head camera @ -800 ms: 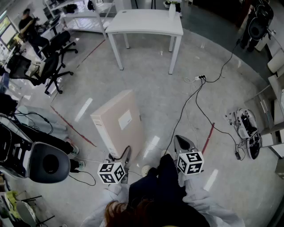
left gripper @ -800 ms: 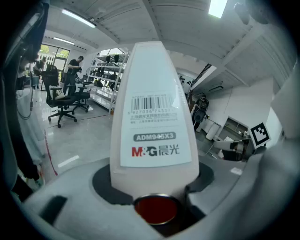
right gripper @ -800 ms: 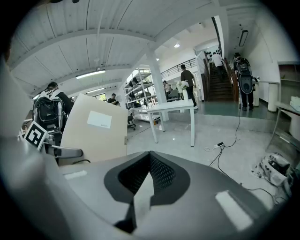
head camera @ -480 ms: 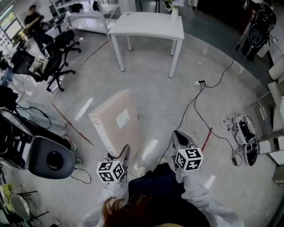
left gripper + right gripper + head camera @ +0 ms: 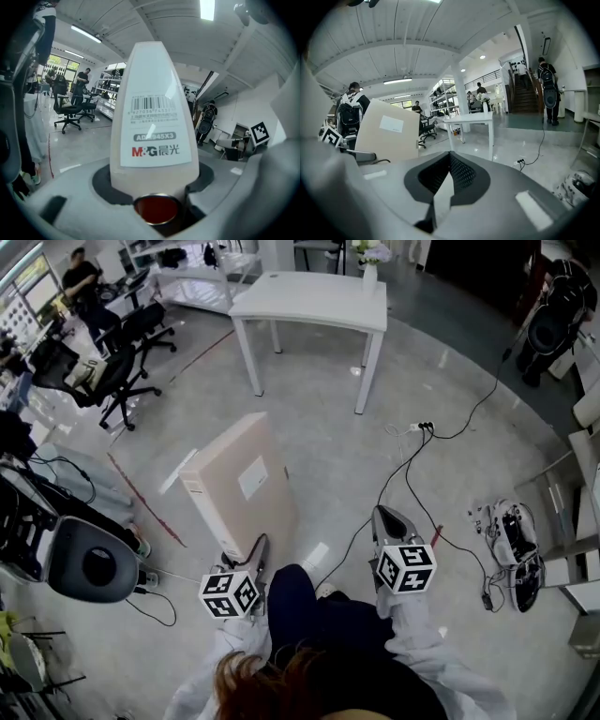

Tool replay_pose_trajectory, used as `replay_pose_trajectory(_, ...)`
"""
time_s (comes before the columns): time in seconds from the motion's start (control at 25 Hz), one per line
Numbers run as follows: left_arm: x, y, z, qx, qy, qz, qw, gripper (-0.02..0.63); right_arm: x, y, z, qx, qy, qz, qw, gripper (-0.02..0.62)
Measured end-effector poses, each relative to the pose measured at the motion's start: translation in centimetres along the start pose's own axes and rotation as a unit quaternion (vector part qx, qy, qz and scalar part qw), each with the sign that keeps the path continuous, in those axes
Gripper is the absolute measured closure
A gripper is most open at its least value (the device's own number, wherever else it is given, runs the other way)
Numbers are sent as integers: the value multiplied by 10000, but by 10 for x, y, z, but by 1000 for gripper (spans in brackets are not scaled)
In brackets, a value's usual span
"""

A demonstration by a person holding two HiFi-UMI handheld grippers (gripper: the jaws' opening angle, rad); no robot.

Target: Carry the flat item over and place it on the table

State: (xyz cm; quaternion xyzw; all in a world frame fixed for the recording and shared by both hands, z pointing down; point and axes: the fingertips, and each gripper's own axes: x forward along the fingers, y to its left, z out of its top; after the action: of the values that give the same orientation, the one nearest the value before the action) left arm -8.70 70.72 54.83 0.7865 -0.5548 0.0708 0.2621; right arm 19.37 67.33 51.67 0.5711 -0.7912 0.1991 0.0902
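Carrying the beige file box [image 5: 239, 488] clamped in the left gripper [image 5: 248, 563], right gripper [image 5: 387, 526] jaws together and empty, the person has drawn nearer the white table [image 5: 314, 292].

Downward head and forward right gripper views share the table [image 5: 309, 298].

Lower end of flat box [image 5: 239, 493] hidden within left gripper [image 5: 245, 555], its white label [image 5: 251, 477] too small to read
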Motion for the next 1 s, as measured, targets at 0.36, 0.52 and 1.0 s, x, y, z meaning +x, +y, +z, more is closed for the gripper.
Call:
replay_pose_trajectory(0.36, 42, -6, 3, -165, 52, 176, 9997, 337, 37, -25, 11, -64, 103, 316, 9994, 588)
replay_pose_trajectory(0.52, 71, -1, 18, -148, 73, 197, 9997, 337, 71, -32, 20, -84, 204, 385, 9990, 588)
replay_pose_trajectory(1.0, 189, 51, 123, -32, -70, 182, 9998, 337, 205, -46, 110, -190, 143, 433, 9988, 588)
